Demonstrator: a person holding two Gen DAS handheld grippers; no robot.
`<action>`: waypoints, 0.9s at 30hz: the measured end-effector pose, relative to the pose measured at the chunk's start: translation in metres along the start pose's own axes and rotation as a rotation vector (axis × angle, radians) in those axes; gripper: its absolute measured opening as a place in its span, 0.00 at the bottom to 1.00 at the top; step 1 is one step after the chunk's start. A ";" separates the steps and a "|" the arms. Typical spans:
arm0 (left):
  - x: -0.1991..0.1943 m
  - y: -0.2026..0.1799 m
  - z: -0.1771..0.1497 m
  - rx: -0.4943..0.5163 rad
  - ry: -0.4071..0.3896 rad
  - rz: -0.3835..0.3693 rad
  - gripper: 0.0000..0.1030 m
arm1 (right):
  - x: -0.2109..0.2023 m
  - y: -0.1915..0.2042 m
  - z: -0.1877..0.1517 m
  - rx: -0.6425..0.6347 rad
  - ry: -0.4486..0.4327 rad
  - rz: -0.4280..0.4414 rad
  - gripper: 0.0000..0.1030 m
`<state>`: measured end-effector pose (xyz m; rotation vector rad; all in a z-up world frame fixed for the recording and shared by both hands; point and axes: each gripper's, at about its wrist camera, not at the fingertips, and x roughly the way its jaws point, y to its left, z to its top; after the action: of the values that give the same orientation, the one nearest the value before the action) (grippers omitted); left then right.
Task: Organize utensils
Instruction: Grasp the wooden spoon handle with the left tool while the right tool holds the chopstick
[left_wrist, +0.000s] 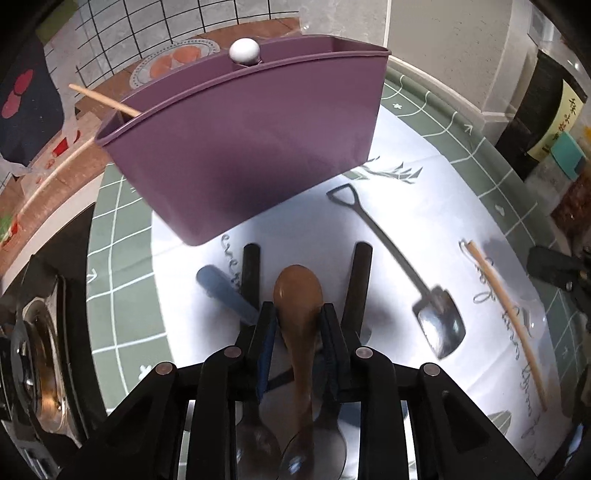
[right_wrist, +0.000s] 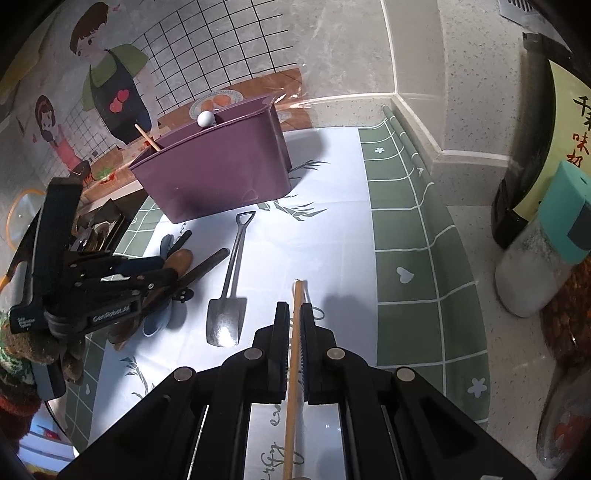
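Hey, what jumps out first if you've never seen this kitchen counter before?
The purple utensil holder stands at the back of the mat, a chopstick and a white-knobbed handle already in it. The left gripper clamps a brown wooden spoon; the right gripper grips a wooden chopstick. A shovel-shaped metal spoon lies between them.

On the black body of your left gripper (right_wrist: 173, 282), seen from the right wrist, white lettering reads "GenRobot.ai". The dark bottle's pale yellow label (right_wrist: 565, 122) at the mat's right edge carries red Chinese characters, "千" and "味" among them. Cursive script on the white mat (left_wrist: 517, 332) is too distorted to read.
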<state>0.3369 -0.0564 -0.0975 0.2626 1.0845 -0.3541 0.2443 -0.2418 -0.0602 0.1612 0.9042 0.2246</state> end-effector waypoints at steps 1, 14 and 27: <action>0.003 -0.001 0.002 -0.006 0.012 -0.013 0.26 | 0.000 0.002 0.001 -0.005 0.000 -0.001 0.05; 0.011 0.018 0.012 -0.119 0.022 -0.062 0.28 | 0.020 0.004 -0.010 -0.065 0.091 -0.014 0.09; 0.012 0.011 0.009 -0.137 0.033 -0.020 0.28 | 0.035 0.010 -0.003 -0.091 0.098 -0.068 0.05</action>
<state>0.3540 -0.0517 -0.1041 0.1366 1.1392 -0.2923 0.2609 -0.2230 -0.0862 0.0356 0.9935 0.2112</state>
